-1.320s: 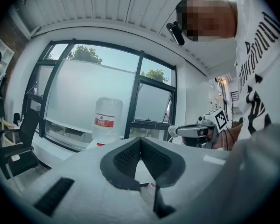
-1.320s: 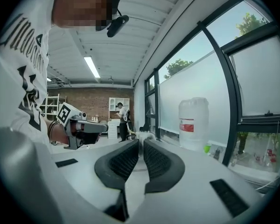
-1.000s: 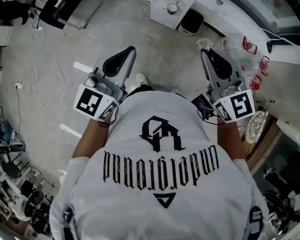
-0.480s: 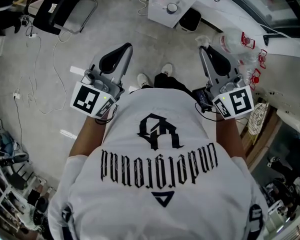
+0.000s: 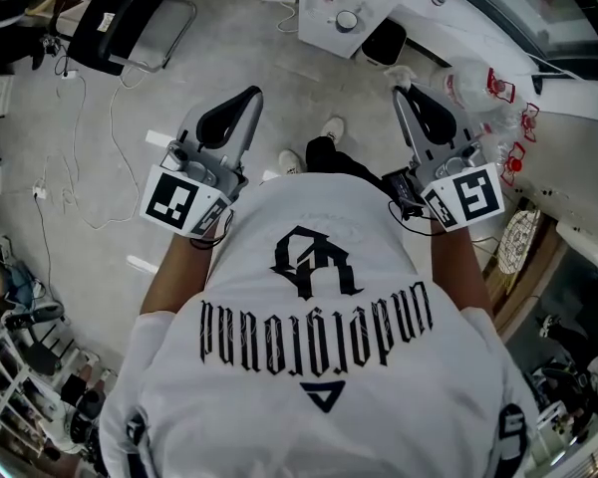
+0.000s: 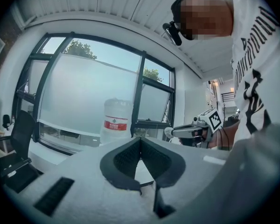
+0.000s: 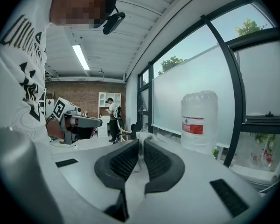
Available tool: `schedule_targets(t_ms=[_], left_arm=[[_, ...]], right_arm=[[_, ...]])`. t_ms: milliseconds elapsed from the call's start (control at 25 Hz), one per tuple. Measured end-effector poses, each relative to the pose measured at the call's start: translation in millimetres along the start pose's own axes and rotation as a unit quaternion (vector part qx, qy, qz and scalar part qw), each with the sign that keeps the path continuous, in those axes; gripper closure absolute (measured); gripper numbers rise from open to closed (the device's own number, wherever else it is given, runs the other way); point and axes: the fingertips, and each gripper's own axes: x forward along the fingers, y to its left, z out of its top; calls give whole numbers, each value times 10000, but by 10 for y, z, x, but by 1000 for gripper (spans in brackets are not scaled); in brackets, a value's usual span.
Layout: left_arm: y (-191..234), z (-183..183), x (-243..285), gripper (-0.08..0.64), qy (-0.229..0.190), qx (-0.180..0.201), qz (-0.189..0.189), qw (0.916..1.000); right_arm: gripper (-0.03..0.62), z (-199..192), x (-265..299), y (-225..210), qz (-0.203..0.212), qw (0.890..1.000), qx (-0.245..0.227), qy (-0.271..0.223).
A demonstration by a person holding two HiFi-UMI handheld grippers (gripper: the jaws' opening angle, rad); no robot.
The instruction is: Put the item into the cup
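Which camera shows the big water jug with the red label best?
The right gripper view: the water jug is largest and sharpest there, label plain. The left gripper view shows it smaller and hazier. The head view shows only a clear plastic shape from above, which may be it.

What I see on the feed: white short-sleeved T-shirt [image 5: 324, 361] with a black emblem [image 5: 311, 264], a row of black gothic lettering [image 5: 319, 329] and a small black triangle [image 5: 329, 398]. Dark trousers [image 5: 331, 159], white shoes [image 5: 332, 127]. Left gripper [image 5: 243, 101] and right gripper [image 5: 403, 96] have grey shells and black ribbed pads [image 7: 123, 160]. Each carries a white marker cube [image 5: 179, 201] with black squares. Black cables [image 5: 407, 207] run by the right one. Black head camera [image 6: 171, 31].
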Motion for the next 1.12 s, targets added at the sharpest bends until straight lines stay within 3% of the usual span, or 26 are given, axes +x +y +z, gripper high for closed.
schedule_targets(t_ms=[880,1120], left_arm=[[404,90,1660,548,128,82,38,9999],[605,34,1965,548,273,77,-183,9994]], right_arm=[[552,-61,459,-1519,180,9998,67,-39],[552,-130,669,-1744,24,9998,191,10]])
